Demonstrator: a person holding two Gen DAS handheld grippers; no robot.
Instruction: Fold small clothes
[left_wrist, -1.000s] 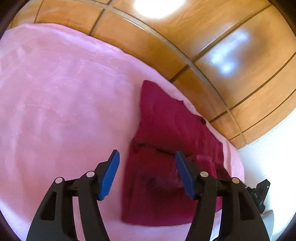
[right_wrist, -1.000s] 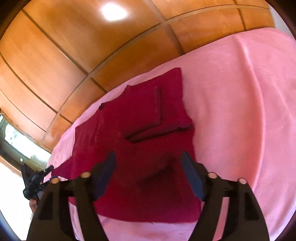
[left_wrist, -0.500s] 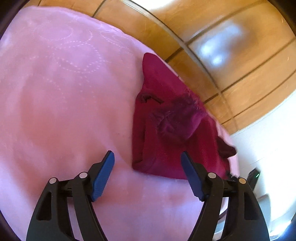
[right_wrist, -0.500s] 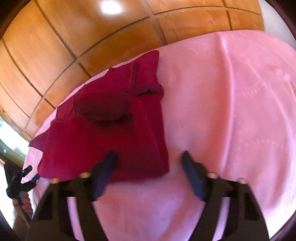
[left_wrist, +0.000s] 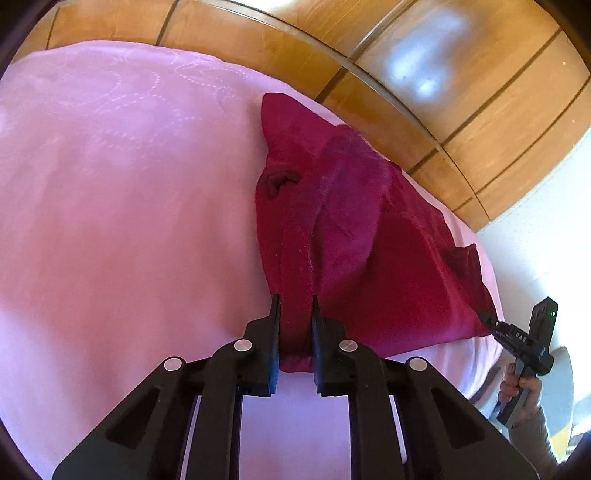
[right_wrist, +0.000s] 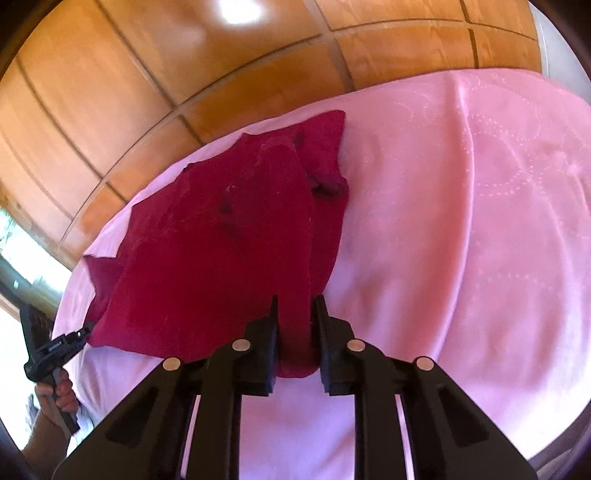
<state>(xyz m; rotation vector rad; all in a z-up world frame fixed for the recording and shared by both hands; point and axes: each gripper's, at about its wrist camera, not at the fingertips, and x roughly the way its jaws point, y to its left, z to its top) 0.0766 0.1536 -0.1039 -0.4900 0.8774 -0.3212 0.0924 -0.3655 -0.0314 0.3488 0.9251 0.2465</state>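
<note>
One dark red garment (left_wrist: 388, 258), spread toward 1 o'clock on pink bedcover (left_wrist: 129, 221). Two grippers, left gripper (left_wrist: 294, 314) and right gripper (right_wrist: 294, 314), closing, each pinching its near hem. Wood-panelled wall (left_wrist: 461, 74) beyond.

surface: pink bedspread (left_wrist: 129, 206) | on it: dark red garment (left_wrist: 399, 258), crumpled

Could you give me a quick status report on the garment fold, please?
Left gripper and right gripper closing, each on a near corner of the red garment. Garment partly lifted off pink cover. Nothing in the way.
</note>
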